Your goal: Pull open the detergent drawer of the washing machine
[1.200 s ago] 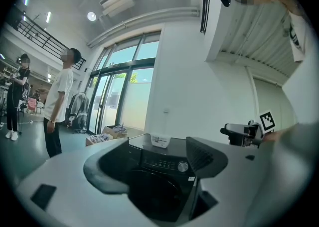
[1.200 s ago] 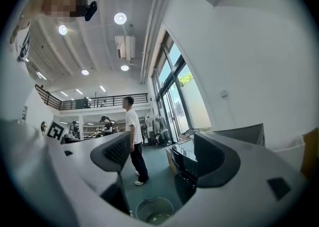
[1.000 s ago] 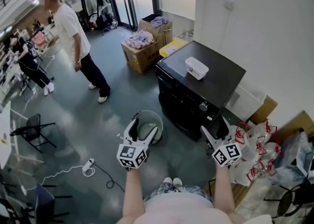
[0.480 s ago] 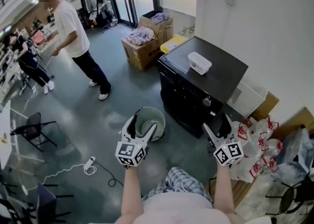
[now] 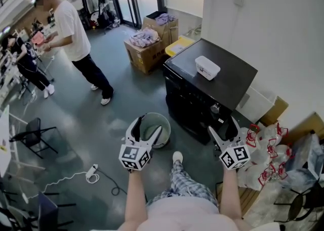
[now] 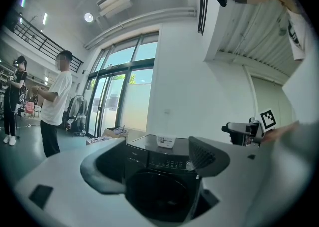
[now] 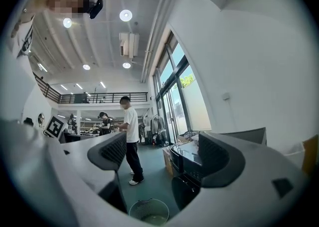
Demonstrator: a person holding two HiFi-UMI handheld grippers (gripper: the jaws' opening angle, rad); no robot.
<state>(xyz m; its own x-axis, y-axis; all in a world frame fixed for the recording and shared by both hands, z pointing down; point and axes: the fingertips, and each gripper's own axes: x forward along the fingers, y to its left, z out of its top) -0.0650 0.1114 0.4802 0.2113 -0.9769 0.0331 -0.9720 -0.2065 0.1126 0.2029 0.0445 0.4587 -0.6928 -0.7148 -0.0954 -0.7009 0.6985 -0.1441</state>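
Observation:
The black washing machine (image 5: 223,80) stands against the white wall, with a dial (image 5: 215,108) on its front strip. In the left gripper view its control panel (image 6: 172,163) and round door (image 6: 159,196) face me, and the panel left of the controls (image 6: 135,154) sits flush. My left gripper (image 5: 147,129) hangs open over the floor, short of the machine and left of it. My right gripper (image 5: 223,129) is open too, just in front of the machine's right front corner. Neither holds or touches anything. Each gripper view, left (image 6: 154,165) and right (image 7: 164,156), shows its jaws wide apart.
A white plastic box (image 5: 207,68) lies on the machine's top. A pale green bucket (image 5: 154,126) stands on the floor beneath my left gripper. Cardboard boxes of clothes (image 5: 147,47) sit behind the machine, white bags (image 5: 263,149) at its right. A person (image 5: 76,37) stands far left; a cable (image 5: 91,174) crosses the floor.
I have stepped closer to the machine, one foot now forward. Both grippers stay open and almost level. The bystander has shifted slightly left.

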